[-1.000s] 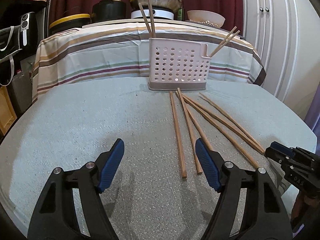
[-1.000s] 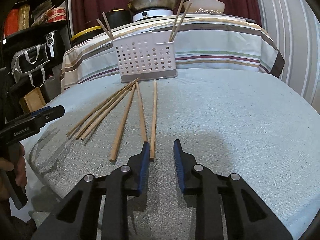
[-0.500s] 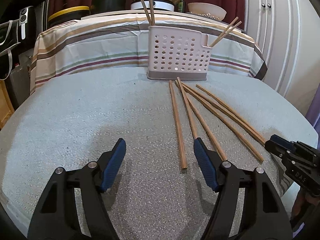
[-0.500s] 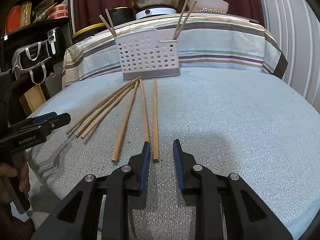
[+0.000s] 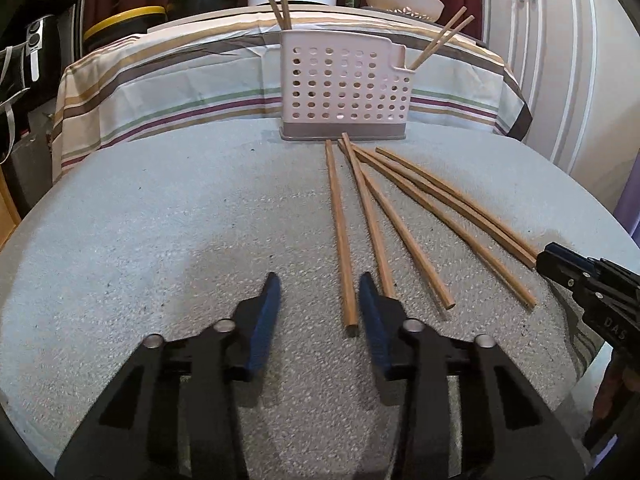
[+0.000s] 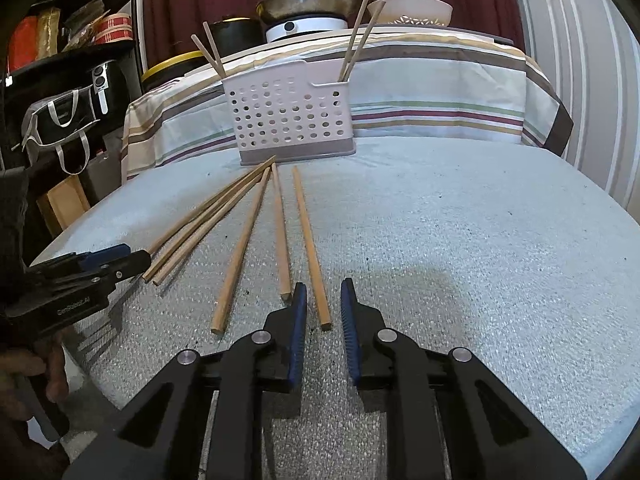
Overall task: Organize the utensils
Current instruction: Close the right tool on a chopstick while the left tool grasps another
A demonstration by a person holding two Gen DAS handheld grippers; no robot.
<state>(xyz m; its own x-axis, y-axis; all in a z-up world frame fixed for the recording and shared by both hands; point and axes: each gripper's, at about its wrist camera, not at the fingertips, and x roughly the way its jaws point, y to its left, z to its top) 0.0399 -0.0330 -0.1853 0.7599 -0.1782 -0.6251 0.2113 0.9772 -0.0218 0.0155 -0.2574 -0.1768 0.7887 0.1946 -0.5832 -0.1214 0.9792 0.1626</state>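
Left gripper [image 5: 316, 280]: jaws apart, holding nothing, one chopstick end between its fingers. Right gripper [image 6: 323, 286]: jaws narrowly apart around the near tip of a chopstick, not clamped. Six plain wooden chopsticks [image 5: 340, 232] fan across the grey table [image 5: 160, 220] toward the perforated pink holder [image 5: 344, 84], which already holds two pairs.

Six loose chopsticks [image 5: 339, 236] fan out on the surface [image 5: 160, 240] just before the holder [image 5: 345, 88], which stands at the far edge. Two pairs stand in it, apparently one at each end. A draped table [image 5: 180, 80] stands behind, bearing cookware.
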